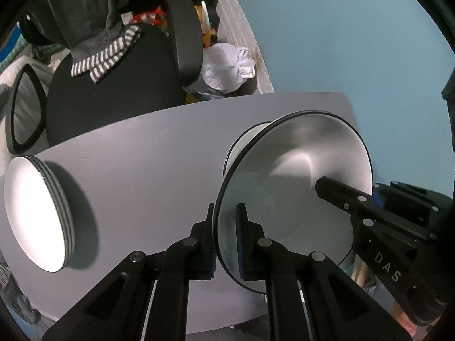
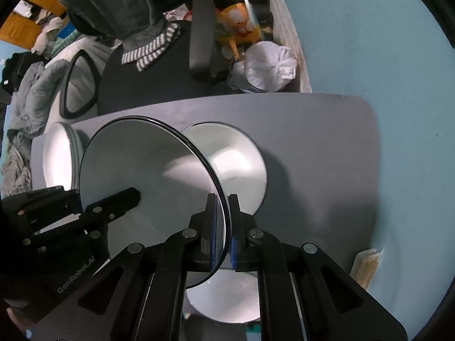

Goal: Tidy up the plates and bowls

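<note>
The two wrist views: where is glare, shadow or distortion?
Left wrist: glare whitens the plate stack, which casts a dark shadow on the table; the table's edge bows. Right wrist: a soft sheen on the held bowl; the second bowl casts a shadow rightward.

Two markings can be read. In the left wrist view, the pale capital letters "DAS" are seen on the black body of the right claw (image 1: 320, 189), along its lower side near the right edge of the picture; whether further letters follow cannot be told, since the body is cut off there by the dark border. In the right wrist view, the faint grey wording "GenRobot.AI" is printed on the black body of the left claw (image 2: 136, 196), at the lower left, running slightly upward. No other text, number or sign is legible in either picture.
</note>
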Tool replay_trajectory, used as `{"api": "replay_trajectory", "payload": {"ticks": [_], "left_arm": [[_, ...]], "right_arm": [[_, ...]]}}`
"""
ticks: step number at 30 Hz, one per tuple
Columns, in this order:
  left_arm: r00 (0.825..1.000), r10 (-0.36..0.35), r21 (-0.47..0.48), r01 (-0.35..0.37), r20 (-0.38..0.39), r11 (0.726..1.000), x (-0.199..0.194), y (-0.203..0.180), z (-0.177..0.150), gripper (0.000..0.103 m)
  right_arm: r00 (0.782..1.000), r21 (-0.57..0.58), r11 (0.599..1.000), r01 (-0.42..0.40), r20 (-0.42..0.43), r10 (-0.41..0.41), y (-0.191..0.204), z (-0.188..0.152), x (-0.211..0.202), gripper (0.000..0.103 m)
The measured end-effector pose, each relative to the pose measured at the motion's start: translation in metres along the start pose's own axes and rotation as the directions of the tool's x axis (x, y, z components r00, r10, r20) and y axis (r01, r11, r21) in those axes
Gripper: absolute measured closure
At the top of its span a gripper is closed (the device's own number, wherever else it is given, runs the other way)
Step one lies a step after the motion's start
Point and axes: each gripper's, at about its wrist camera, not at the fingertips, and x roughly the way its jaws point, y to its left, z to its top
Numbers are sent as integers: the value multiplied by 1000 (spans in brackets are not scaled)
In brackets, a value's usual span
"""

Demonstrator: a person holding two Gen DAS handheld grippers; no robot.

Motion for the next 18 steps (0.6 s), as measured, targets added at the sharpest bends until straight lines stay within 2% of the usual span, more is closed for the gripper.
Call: {"api": "replay_trajectory", "payload": {"ticks": [7,18], "left_arm": [[999,43,28,-42,-23,999,16,-9,8,93],[997,57,24,-56,-52,998,30,-10,13,93]], "right_arm": [[999,22,1000,-19,-39,20,-13,7,14,96],[997,20,1000,-22,-73,23,-22,9,29,96]]}}
